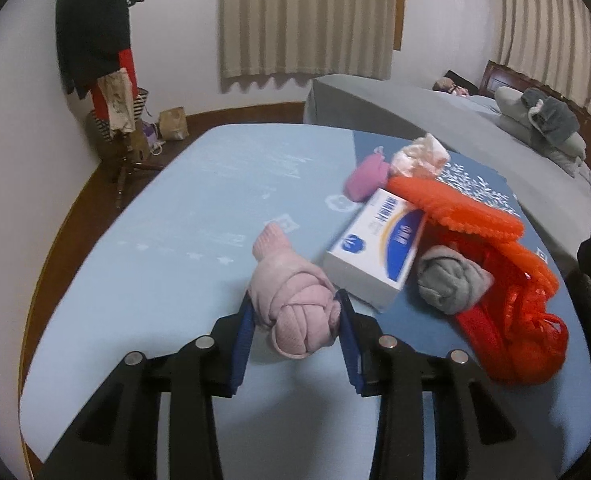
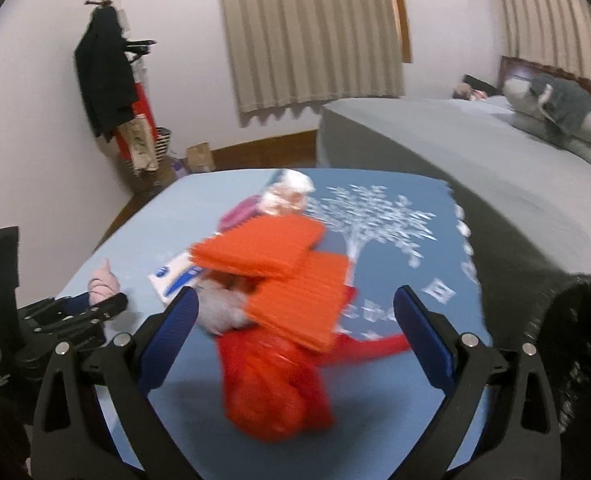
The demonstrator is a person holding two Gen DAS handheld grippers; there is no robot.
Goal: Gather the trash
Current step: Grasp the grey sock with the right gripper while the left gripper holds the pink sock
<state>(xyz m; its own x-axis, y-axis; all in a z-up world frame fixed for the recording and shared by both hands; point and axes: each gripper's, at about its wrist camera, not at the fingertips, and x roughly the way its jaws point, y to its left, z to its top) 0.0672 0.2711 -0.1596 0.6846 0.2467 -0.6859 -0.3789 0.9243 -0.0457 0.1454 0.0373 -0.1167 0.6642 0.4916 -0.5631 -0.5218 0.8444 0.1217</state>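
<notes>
My left gripper is shut on a knotted pink sock, just above the blue table; it also shows at the left of the right wrist view. A red plastic bag with orange corrugated sheets lies to the right, beside a white and blue box, a grey sock ball, a purple sock and crumpled pale wrapping. My right gripper is open, its fingers either side of the red bag and the orange sheets.
A bed with grey cover and pillows stands to the right, close to the table. A coat stand with dark clothes and bags on the floor are at the far left by the wall.
</notes>
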